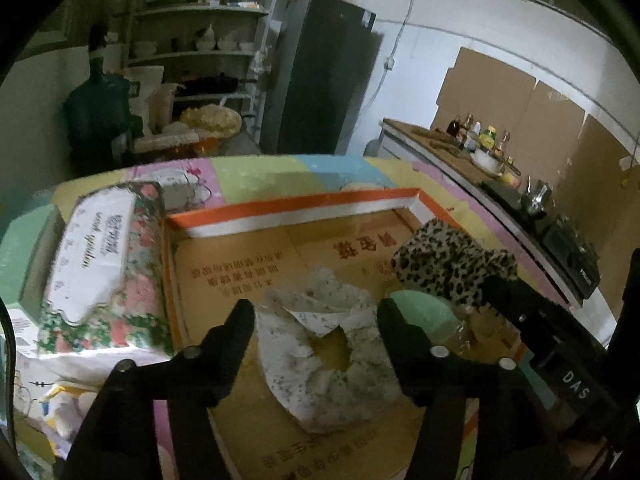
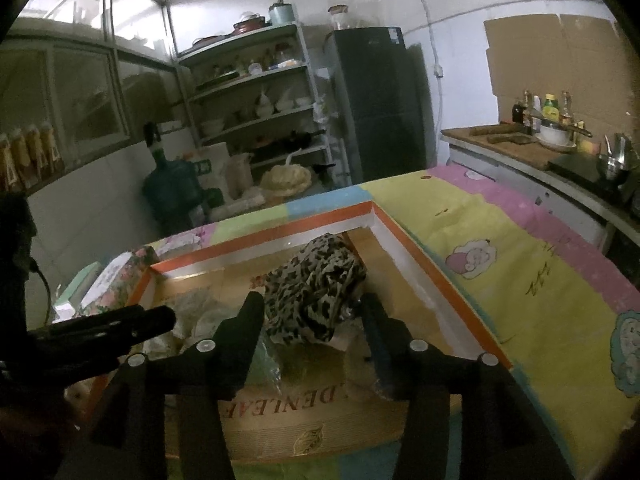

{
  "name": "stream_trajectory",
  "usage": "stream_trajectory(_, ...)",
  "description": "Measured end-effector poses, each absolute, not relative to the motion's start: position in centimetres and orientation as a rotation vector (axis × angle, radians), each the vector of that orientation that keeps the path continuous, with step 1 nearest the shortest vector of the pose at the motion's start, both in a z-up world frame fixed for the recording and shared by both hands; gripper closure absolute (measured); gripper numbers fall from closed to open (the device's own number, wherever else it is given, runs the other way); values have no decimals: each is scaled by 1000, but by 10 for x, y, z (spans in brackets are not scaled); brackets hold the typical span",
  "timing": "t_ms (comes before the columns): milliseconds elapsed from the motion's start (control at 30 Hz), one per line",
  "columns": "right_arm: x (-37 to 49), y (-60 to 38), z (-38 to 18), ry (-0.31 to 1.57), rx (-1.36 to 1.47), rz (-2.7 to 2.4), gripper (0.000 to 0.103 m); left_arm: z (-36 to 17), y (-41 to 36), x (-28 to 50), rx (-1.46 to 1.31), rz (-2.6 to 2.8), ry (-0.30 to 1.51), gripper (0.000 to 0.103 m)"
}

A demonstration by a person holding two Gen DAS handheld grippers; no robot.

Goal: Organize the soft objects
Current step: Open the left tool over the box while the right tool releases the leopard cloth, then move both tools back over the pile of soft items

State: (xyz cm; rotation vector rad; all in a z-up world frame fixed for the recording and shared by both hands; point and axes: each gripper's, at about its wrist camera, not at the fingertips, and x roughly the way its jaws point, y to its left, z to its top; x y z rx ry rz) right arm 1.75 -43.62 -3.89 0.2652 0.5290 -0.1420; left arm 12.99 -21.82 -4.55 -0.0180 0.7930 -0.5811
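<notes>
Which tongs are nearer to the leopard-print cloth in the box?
Right. The right tongs are open with the leopard-print cloth between their fingers. The left tongs are open over the white speckled cloth, with the leopard one off to their right.

dim, soft blur, fisheye-warped edges

We saw a leopard cloth (image 2: 316, 288) bunched into a mound inside the shallow orange-rimmed tray (image 2: 424, 264), near its far right corner. Beside it, more toward the tray's middle, lay a crumpled white speckled cloth (image 1: 320, 364) with a hole at its centre, flat on the cardboard floor. A pale green piece (image 1: 420, 312) sat between the two, partly under the leopard cloth.
</notes>
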Motion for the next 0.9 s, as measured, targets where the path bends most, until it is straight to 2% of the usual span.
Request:
stream_trajectory(133,16,-436,-34,518,266,-154,44,-34,-214,122,-13,-572,742,35)
stream_trajectory(200,14,-436,-32,510,265,-163,41,-29,-211,119,-12,-573,722,28)
stream_trajectory(367,9,-432,-22,481,267,-183,36,-12,-201,107,-1,-562,641,27)
stream_trajectory(500,5,-424,-14,458,263,-195,34,0,-191,98,2,-554,586,19)
stream_trajectory(900,-11,-382,13,406,201,-163,32,14,-158,76,27,-509,523,19)
